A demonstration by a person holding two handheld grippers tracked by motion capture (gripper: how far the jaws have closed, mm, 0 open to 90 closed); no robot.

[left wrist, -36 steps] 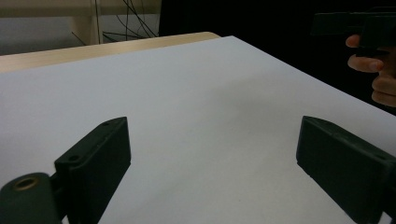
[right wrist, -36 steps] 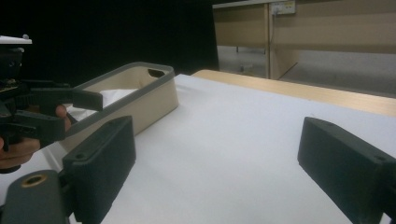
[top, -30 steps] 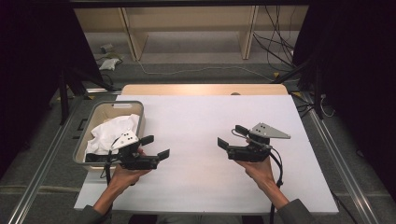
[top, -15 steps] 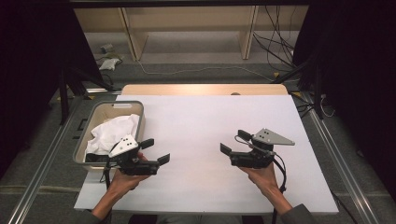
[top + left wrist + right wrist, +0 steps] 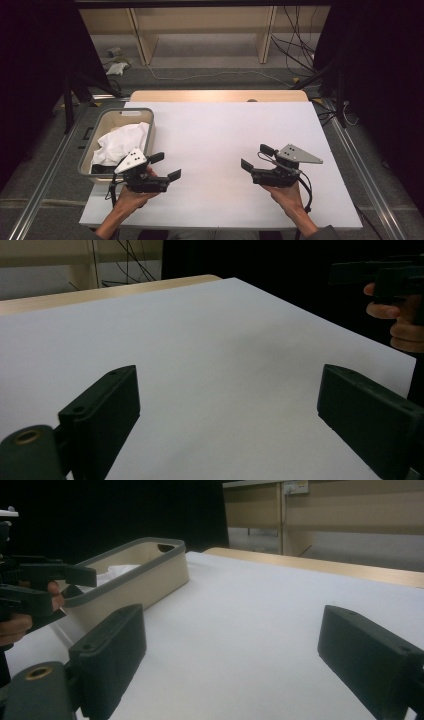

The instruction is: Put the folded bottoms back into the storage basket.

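Left gripper (image 5: pixel 167 167) open, empty, just beside the bin (image 5: pixel 90 159) holding white cloth (image 5: pixel 120 144); I read it nearer than the open right gripper (image 5: pixel 255 157).

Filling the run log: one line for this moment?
left gripper: open, empty | right gripper: open, empty | cloth: in bin

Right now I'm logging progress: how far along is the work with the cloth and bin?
Done: the white cloth lies in the bin. In hand: nothing; the left gripper and right gripper are open, jaws wide apart over the white table. Left: the cloth is untouched.
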